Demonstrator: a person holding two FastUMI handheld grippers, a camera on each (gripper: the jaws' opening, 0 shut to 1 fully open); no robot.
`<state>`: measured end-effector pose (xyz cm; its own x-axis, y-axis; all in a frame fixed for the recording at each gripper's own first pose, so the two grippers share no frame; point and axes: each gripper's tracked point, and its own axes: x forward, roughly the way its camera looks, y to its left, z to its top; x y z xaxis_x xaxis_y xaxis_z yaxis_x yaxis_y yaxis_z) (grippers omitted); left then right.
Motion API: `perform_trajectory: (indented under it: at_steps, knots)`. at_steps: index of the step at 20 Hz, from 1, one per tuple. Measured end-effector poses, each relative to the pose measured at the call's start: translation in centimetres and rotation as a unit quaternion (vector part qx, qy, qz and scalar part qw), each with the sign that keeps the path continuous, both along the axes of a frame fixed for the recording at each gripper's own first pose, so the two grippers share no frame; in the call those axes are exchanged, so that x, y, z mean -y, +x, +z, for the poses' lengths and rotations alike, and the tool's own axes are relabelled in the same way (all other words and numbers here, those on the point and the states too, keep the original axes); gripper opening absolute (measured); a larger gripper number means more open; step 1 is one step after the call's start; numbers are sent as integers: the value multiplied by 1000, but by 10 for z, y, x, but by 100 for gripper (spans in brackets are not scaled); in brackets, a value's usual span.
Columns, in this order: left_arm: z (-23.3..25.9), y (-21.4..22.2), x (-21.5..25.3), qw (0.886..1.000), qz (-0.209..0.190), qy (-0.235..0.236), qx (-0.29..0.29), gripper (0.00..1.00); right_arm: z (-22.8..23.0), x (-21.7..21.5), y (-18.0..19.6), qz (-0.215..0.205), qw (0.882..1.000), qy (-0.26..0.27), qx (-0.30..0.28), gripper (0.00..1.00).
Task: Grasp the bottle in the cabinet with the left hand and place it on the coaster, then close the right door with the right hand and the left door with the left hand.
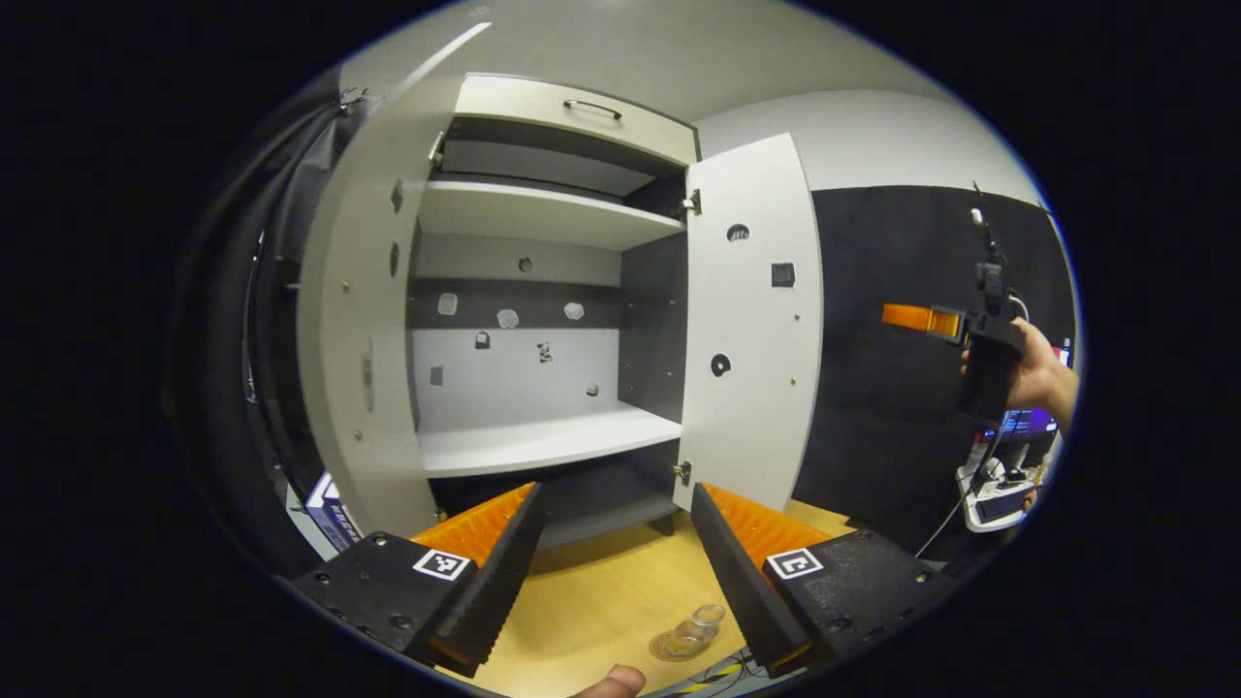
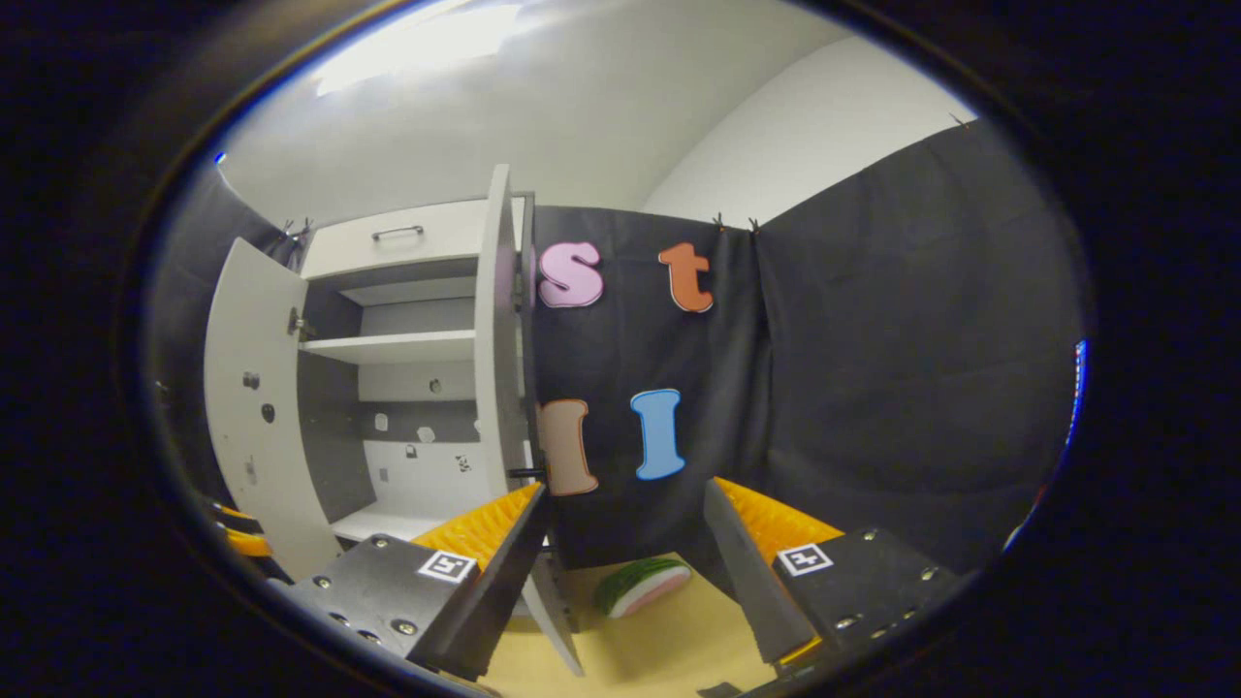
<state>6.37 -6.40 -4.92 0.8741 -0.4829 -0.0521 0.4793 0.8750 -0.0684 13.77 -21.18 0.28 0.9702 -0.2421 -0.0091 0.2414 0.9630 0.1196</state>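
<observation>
The white cabinet (image 1: 543, 441) stands with both doors swung out and its shelves bare. A small clear bottle (image 1: 702, 622) sits on a round coaster (image 1: 669, 648) on the table, just inside my left gripper's right finger. My left gripper (image 1: 616, 490) is open and holds nothing, facing the cabinet. The right door (image 1: 751, 320) and the left door (image 1: 364, 320) flank the opening. Farther right, a hand holds my right gripper (image 1: 906, 315) up in the air. In the right gripper view, my right gripper (image 2: 628, 487) is open, with the right door (image 2: 499, 368) edge-on just left of its gap.
The wooden table (image 1: 601, 591) runs in front of the cabinet. A toy watermelon slice (image 2: 640, 586) lies on it near the black cloth wall. A white device with cables (image 1: 999, 494) stands at the far right. A blue and white box (image 1: 330, 509) sits by the left door.
</observation>
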Motion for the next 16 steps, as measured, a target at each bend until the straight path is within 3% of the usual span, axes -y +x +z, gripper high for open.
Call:
perform_trajectory:
  at_steps: [4,6,7,8,9,11,16]
  knots:
    - [16,-8,-47,999,32,9,25,95,-17,17,62,-7,1000,8,-9,97]
    - [17,-5,-67,997,58,16,42,95,-32,22,87,-17,1000,2,-23,94]
    - [13,-6,-74,997,69,18,36,95,-33,18,101,-11,1000,-12,-26,98]
    - [8,-7,-76,997,71,16,27,93,-35,0,112,21,999,-25,-24,97]
    - [4,-7,-78,997,74,12,17,95,-38,-15,118,44,998,-43,-32,99]
    - [-2,-7,-88,996,92,6,8,96,-34,-16,124,36,996,-79,-24,88]
    - [-5,-12,-110,991,132,3,-1,95,-38,-17,122,18,998,-47,-37,88]
